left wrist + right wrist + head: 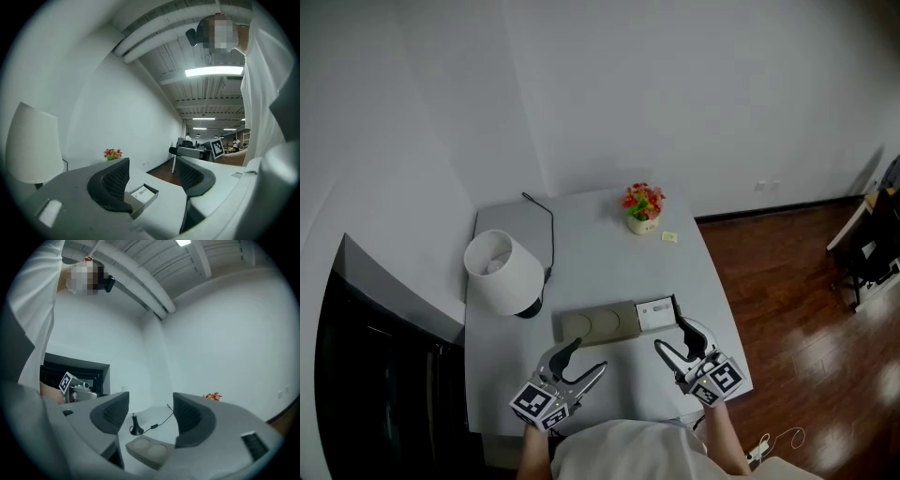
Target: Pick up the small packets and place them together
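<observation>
Both tongs released, empty: left gripper (pixel 591 355), right gripper (pixel 669 335) at near table (pixel 581 230) edge. Small packet (pixel 669 237) lies far right, just beside flower pot (pixel 643 208). Carry right gripper past grey tray (pixel 600 324), pinch packet flat-on.

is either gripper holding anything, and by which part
Nothing is held. The left gripper and the right gripper both have their jaws apart, with nothing between the pads.

On the worktop (pixel 600 248) the lamp (pixel 502 272) stands left, the flowerpot (pixel 643 208) far, with a packet (pixel 669 237) just right of it. The tray (pixel 600 324) lies near, the box (pixel 656 313) at its right.
</observation>
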`<control>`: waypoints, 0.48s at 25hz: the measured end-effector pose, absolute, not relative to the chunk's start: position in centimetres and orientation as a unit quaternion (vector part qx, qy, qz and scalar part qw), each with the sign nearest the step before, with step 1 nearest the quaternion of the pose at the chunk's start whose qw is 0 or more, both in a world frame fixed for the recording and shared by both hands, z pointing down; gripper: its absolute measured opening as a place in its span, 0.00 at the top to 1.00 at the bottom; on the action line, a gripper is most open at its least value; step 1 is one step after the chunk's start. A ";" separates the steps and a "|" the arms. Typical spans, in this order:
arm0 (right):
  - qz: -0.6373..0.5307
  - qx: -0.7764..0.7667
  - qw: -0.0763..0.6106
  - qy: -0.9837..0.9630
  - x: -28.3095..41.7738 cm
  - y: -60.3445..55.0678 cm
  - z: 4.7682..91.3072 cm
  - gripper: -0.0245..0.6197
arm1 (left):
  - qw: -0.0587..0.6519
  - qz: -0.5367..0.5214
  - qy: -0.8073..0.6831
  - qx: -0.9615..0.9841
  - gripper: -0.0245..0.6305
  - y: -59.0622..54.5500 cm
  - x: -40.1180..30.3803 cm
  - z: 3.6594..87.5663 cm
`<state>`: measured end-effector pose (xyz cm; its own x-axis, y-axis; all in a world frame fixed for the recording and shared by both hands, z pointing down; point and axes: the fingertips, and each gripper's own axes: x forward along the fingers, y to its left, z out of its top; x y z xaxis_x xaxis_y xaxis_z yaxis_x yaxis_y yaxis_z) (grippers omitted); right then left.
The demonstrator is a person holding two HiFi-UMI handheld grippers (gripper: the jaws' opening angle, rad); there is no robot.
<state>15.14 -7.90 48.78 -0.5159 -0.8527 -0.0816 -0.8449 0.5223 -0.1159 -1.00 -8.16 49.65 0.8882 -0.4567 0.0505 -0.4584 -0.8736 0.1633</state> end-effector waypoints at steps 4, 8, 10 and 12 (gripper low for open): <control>-0.031 -0.480 0.050 0.875 14.6 -7.1 49.0 0.49 | 0.079 0.009 -0.239 0.968 0.51 -7.6 -1.4 49.8; -0.032 -0.472 0.049 0.880 13.3 -7.1 49.2 0.49 | 0.081 0.000 -0.239 0.968 0.51 -7.4 -1.7 49.6; -0.032 -0.465 0.045 0.884 12.5 -7.1 49.2 0.49 | 0.082 -0.002 -0.238 0.968 0.51 -7.3 -1.9 49.5; -0.032 -0.460 0.044 0.886 12.1 -7.0 49.1 0.49 | 0.077 0.003 -0.242 0.967 0.51 -7.3 -2.1 49.6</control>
<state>12.07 -7.04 49.11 -0.5737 -0.8176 -0.0487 -0.8120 0.5755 -0.0969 -2.11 -7.31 49.55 0.8828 -0.4677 0.0433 -0.4687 -0.8710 0.1475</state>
